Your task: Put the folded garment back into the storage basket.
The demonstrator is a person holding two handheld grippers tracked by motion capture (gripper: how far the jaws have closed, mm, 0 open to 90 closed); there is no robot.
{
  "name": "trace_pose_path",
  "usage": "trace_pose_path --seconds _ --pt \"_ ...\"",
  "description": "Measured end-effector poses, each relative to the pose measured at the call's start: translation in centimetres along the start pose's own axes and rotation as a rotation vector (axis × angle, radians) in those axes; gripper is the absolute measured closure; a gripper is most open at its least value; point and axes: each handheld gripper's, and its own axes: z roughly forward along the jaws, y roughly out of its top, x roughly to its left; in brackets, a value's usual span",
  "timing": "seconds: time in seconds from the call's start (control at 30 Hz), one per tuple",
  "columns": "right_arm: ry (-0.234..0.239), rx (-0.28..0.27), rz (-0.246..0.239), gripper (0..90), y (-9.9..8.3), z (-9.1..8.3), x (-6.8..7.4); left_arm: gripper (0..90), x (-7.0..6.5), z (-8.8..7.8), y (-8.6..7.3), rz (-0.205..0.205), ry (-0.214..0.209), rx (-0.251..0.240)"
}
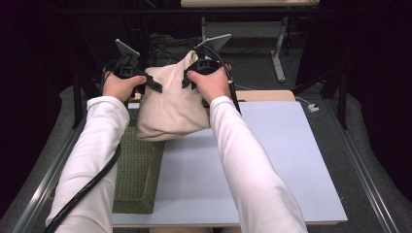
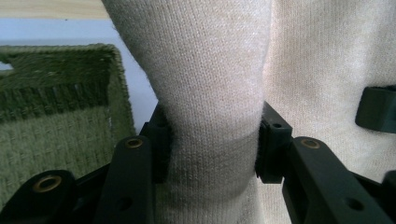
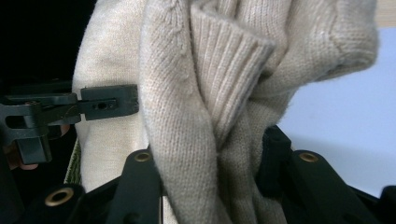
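Table [image 1: 272, 160] with a pale blue top is carrying a green woven basket [image 1: 138, 170] along its left edge. A cream knitted sweater [image 1: 167, 104] is hanging bunched in the air above the far end of the basket and the table edge, its lower end sitting just over the basket rim. Both sleeved forearms are reaching in from the bottom of the high view. Left gripper [image 1: 154, 85] is clamping a thick fold of the sweater's left side; its jaws are pressing into the knit from both sides [image 2: 212, 135]. Right gripper [image 1: 187, 80] is gripping the upper right part, jaws closed on a bundle that includes a ribbed cuff [image 3: 229, 74].
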Motion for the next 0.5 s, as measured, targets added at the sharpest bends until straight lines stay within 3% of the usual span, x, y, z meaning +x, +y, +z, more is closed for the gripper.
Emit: trace_pose_path --seconds 0.5 --pt "0.017 0.009 -0.014 60.6 -0.6 1.8 3.4 58.5 2.6 -2.6 -1.1 -0.019 0.025 -0.01"
